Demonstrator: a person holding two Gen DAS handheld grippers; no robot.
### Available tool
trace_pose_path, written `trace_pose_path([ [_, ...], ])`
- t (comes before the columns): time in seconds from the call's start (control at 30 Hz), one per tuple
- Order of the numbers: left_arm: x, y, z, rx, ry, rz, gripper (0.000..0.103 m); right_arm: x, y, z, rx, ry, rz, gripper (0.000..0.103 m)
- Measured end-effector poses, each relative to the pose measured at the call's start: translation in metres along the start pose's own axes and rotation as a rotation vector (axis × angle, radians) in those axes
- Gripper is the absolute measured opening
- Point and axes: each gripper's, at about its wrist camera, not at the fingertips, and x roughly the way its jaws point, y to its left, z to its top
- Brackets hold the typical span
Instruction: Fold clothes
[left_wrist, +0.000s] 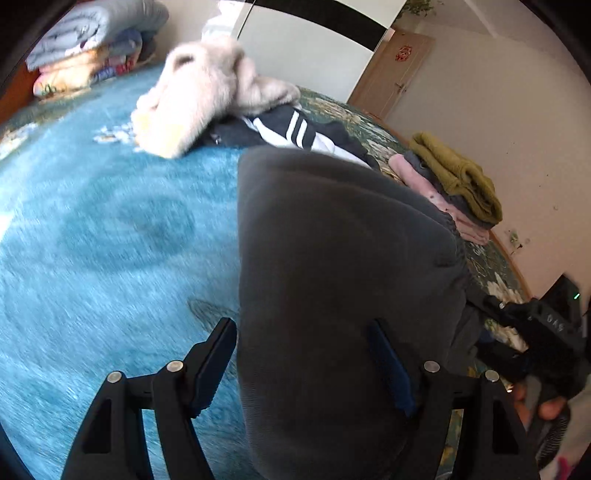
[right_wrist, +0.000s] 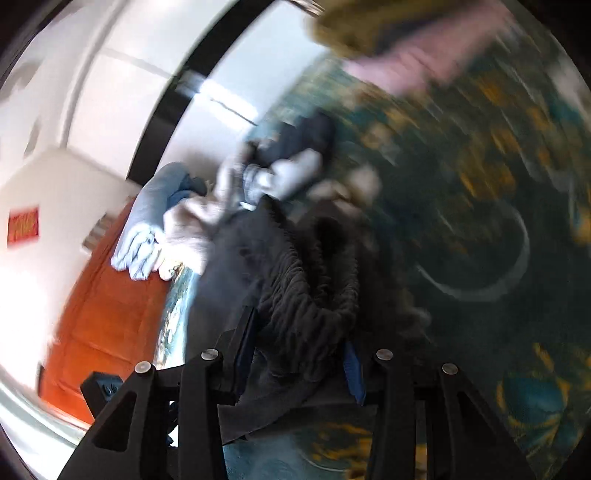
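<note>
Task status, judged from the bed: at far left a stack of folded quilts (left_wrist: 85, 40) is not part of my work. Next, a fluffy cream fleece garment (left_wrist: 207, 96) lies heaped and unfolded on a dark navy jacket with white stripes (left_wrist: 288, 133); both remain to do. At right, a folded pile topped by an olive-green knit (left_wrist: 458, 177) over a pale pink piece (left_wrist: 436, 195) sits done near the bed's right edge. I estimate the task is roughly half complete.

The current item, a dark grey ribbed garment with an elastic waistband (left_wrist: 332, 258), is lifted off the blue plush bedspread (left_wrist: 92, 240) between my two tools.

My left gripper (left_wrist: 303, 365) stands with fingers wide apart; the grey cloth drapes between them, but I cannot tell whether it is clamped.

My right gripper (right_wrist: 299, 354) is closed on the gathered waistband, held low and tilted; that view is motion-blurred.
</note>
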Motion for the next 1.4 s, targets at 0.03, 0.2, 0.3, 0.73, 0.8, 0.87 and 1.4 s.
trace_pose_path([
  [0.03, -0.001, -0.001, 0.0, 0.003, 0.0, 0.003, 0.078, -0.001, -0.001, -0.001, 0.005, 0.002, 0.008, 0.044],
  [0.2, -0.018, 0.006, 0.005, 0.009, -0.035, 0.02, 0.078, -0.015, 0.011, 0.005, -0.045, 0.019, -0.029, 0.052],
  [0.3, -0.026, 0.017, 0.008, -0.013, -0.052, 0.043, 0.078, -0.03, 0.011, 0.014, -0.063, -0.002, -0.119, 0.055],
  [0.73, -0.005, -0.035, 0.02, 0.14, -0.059, 0.002, 0.077, 0.016, 0.083, 0.007, -0.467, 0.084, -0.181, 0.055],
  [0.8, 0.001, -0.041, 0.014, 0.196, -0.07, 0.056, 0.077, 0.027, 0.068, 0.008, -0.426, 0.111, -0.18, 0.053],
  [0.87, 0.003, -0.048, 0.013, 0.251, -0.069, 0.093, 0.078, 0.028, 0.058, 0.01, -0.391, 0.107, -0.148, 0.053],
  [1.4, -0.009, 0.029, 0.025, -0.139, 0.019, -0.152, 0.099, -0.014, 0.031, 0.027, -0.232, 0.046, -0.126, 0.102],
])
